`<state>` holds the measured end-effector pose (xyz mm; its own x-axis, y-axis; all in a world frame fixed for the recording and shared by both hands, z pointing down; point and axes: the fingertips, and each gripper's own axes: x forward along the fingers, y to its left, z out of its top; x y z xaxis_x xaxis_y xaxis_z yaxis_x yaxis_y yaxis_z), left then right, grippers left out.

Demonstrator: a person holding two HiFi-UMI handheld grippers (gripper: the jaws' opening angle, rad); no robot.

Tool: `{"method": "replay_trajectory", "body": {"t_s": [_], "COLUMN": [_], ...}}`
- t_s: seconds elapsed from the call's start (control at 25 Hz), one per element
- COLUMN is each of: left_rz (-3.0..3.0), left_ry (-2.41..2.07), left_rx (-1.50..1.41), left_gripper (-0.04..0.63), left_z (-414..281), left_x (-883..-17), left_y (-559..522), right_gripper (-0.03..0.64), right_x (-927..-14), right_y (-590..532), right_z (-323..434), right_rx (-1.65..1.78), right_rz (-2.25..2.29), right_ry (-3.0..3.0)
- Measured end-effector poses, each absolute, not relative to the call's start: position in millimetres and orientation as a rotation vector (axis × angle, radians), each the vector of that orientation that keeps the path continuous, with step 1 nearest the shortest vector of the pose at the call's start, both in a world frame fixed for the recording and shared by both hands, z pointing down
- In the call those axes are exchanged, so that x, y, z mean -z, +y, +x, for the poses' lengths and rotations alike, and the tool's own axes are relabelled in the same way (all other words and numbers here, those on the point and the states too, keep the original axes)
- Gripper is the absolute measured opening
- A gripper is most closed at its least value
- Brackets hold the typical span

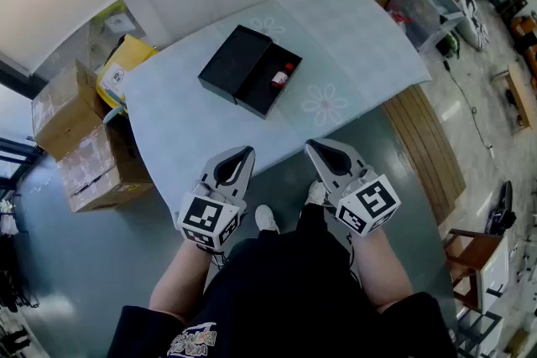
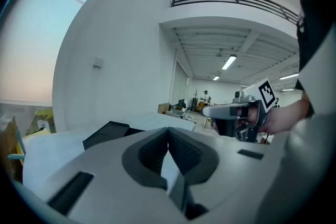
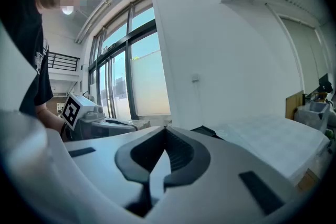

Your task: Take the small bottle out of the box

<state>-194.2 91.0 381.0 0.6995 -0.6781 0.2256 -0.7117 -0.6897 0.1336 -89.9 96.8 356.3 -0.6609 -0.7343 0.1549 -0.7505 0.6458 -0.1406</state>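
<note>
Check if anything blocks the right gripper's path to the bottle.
Nothing visible does. The right gripper, shut, is held short of the table's near edge; only bare table lies between it and the open box. The bottle lies uncovered inside, so only the box's low wall needs clearing, from above.

Looking along the left gripper (image 2: 168,131), jaws closed tip to tip on nothing, toward the black box (image 2: 107,132) on the white table (image 2: 52,152), right gripper (image 2: 210,111) level alongside at right.
</note>
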Motion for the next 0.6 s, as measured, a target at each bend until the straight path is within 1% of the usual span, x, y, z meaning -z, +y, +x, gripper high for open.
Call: {"method": "replay_trajectory", "body": {"t_s": [0.6], "left_rz": [2.687], "left_ry": [-1.129], "left_rx": [-0.259], "left_gripper": [0.029], "left_z": [-190.7], "left_x": [-382.0], "left_y": [86.6], "right_gripper": [0.021], "right_x": [-351.2], "right_y": [93.2], "right_z": [-88.4], "right_rx": [-0.270], "right_rz": [1.226], "right_ry": [-2.814]}}
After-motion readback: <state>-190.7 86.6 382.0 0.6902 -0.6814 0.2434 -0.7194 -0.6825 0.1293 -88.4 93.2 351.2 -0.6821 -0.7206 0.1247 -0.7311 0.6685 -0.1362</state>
